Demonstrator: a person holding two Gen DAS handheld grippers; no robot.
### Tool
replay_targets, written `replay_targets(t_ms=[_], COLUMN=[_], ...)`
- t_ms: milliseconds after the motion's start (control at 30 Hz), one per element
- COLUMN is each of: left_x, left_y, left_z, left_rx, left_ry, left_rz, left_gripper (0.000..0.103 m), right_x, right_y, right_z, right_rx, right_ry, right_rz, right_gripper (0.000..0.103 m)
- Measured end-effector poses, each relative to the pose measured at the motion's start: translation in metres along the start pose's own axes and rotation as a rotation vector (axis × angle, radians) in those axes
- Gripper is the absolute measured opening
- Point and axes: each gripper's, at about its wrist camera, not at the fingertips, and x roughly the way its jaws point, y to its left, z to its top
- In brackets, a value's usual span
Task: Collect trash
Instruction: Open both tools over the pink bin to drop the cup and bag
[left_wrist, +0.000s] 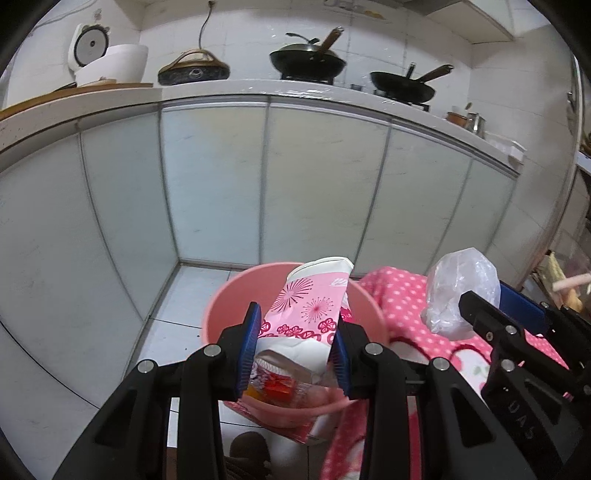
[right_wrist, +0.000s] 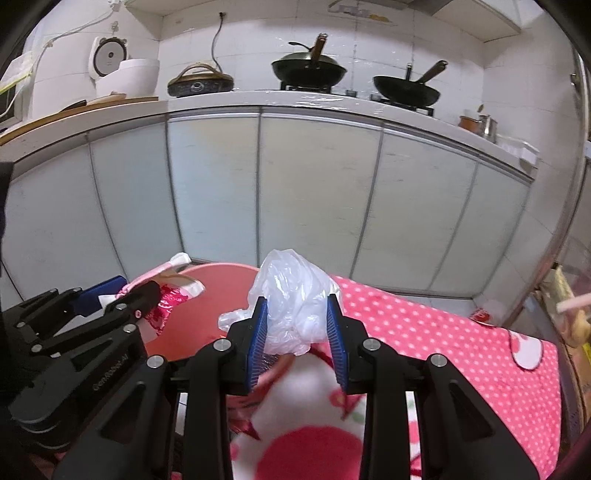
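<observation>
My left gripper (left_wrist: 297, 326) is shut on a pink and white flower-print tissue pack (left_wrist: 308, 306) and holds it over a pink bucket (left_wrist: 221, 299). Some wrappers (left_wrist: 280, 387) lie inside the bucket. My right gripper (right_wrist: 297, 319) is shut on a crumpled clear plastic bag (right_wrist: 291, 295), above the pink dotted cloth and just right of the bucket (right_wrist: 207, 295). In the left wrist view the right gripper (left_wrist: 480, 314) and bag (left_wrist: 460, 291) show at the right. In the right wrist view the left gripper (right_wrist: 129, 295) and tissue pack (right_wrist: 170, 280) show at the left.
A pink polka-dot cloth (right_wrist: 424, 332) covers the surface under the right gripper. Pale cabinet doors (left_wrist: 295, 177) stand behind the bucket. On the counter above are a rice cooker (left_wrist: 110, 59), a clay pot (left_wrist: 194, 68) and two woks (left_wrist: 306, 61).
</observation>
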Motion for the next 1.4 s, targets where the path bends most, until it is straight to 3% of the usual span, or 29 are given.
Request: replay_targets(t_ms=[467,1000,1167,1400], left_x=[0.053,0.097,0.1,0.098], left_y=[0.026,0.036,0.034,0.031], left_z=[0.0,0.001,-0.001,-0.002], left_rx=[-0.007,-0.006,0.006,0.013], left_ry=[0.067,0.131,0.139,0.136], left_rz=[0.057,0.034,0.035,0.035], left_gripper=[0.035,0.036,0.048,0.05], right_x=[0.062,0.112,0.121,0.121], right_y=[0.018,0.027,0.025,0.02], right_z=[-0.007,-0.021,-0.022,-0.023], right_rx=[0.007,-0.013,0.012,0.029], right_ry=[0.113,0.209,0.235,0.232], right_rz=[0.095,0.141,0.168,0.179], right_gripper=[0.032,0.032,0.036,0.038])
